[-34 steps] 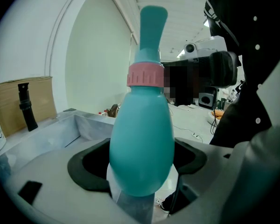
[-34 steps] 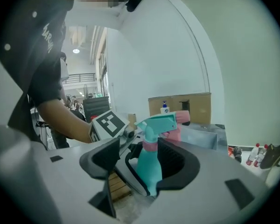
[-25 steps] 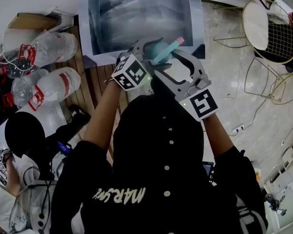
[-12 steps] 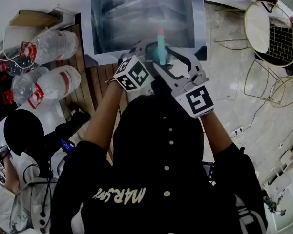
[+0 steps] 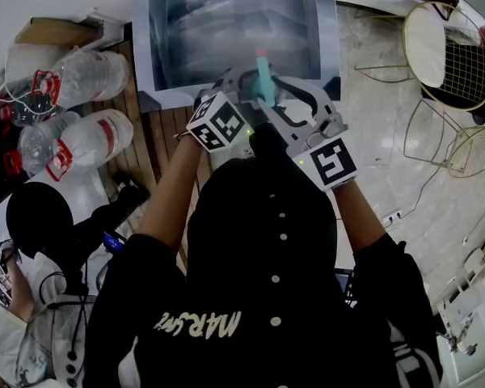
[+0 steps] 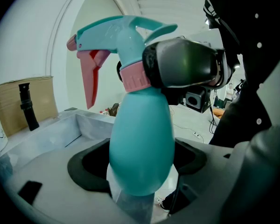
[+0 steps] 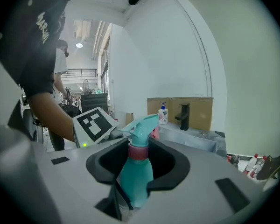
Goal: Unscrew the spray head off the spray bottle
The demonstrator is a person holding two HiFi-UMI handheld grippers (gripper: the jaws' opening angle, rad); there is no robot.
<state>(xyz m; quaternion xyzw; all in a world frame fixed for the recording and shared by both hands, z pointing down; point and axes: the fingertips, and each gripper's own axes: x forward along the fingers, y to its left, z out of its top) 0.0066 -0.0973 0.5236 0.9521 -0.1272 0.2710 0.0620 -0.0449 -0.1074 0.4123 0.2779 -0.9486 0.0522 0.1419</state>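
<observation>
Clamping the spray bottle (image 6: 140,139) in your left tongs (image 6: 140,171) while your right tongs (image 7: 139,164) are closing around its pink collar (image 7: 138,152), you risk the smooth body spinning with the spray head (image 6: 114,34).

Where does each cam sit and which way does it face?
Head view: on the person's head, looking down at their arms and the spray bottle by a sink.
Left gripper view: on the left gripper, facing along jaws shut on the bottle's body; dark clothing at right.
Right gripper view: on the right gripper, jaws closing round the pink collar; forearm at left.
All share the bottle.
</observation>
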